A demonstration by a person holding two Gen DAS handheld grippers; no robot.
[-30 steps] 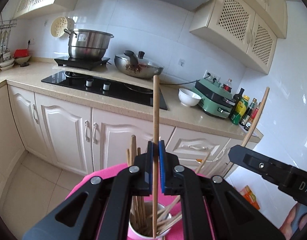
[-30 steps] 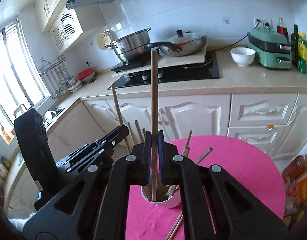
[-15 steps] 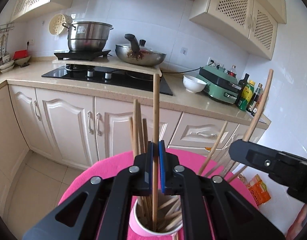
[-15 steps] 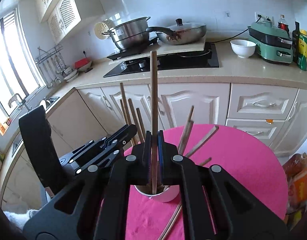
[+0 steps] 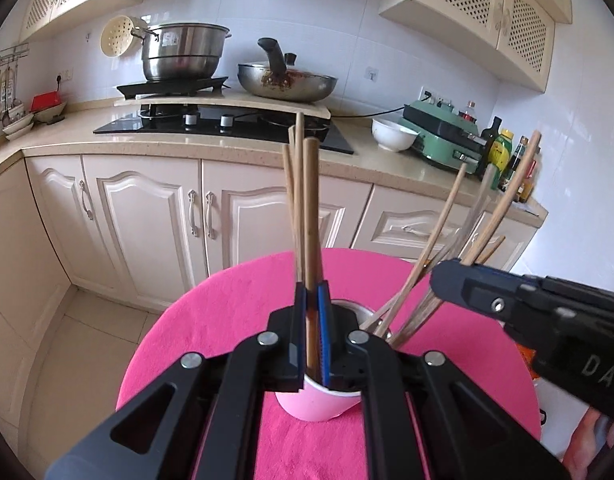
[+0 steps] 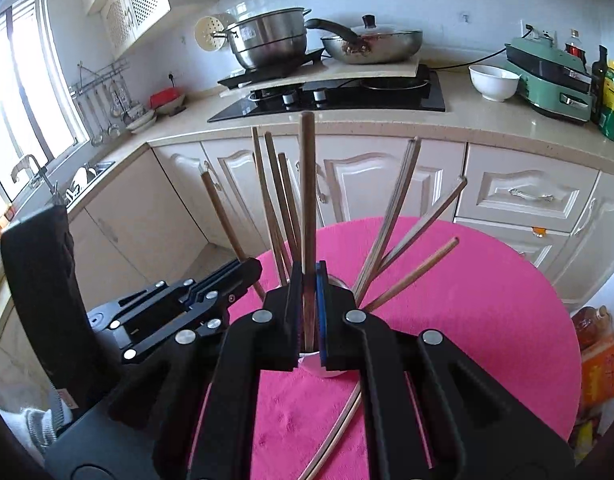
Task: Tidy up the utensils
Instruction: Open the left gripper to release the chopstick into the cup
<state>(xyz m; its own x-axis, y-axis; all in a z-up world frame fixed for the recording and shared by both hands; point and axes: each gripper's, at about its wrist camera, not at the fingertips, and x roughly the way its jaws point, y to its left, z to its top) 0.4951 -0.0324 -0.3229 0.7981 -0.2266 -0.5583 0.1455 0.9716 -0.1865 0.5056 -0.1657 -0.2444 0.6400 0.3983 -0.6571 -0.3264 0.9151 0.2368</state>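
Cup: where it stands on the pink cloth, we see the pink cup (image 5: pixel 313 402) directly below both grippers, holding many chopsticks that fan out to the sides.
Room to move: we find open cloth (image 6: pixel 487 300) on every side of the cup; a loose chopstick (image 6: pixel 335 436) lies on the cloth just in front of it, and the round table's edge falls away toward the cabinets.
Left gripper (image 5: pixel 312 332): we see its fingers clamped on one upright chopstick (image 5: pixel 310 216), whose lower end goes into the cup.
Right gripper (image 6: pixel 307 316): its fingers are pressed together on another upright chopstick (image 6: pixel 307 184), also reaching into the cup.
Room: behind the table we see cream cabinets, a counter (image 6: pixel 487 120) with a black hob, a steel pot (image 5: pixel 183 56), a pan, a white bowl (image 6: pixel 493 82) and a green appliance.
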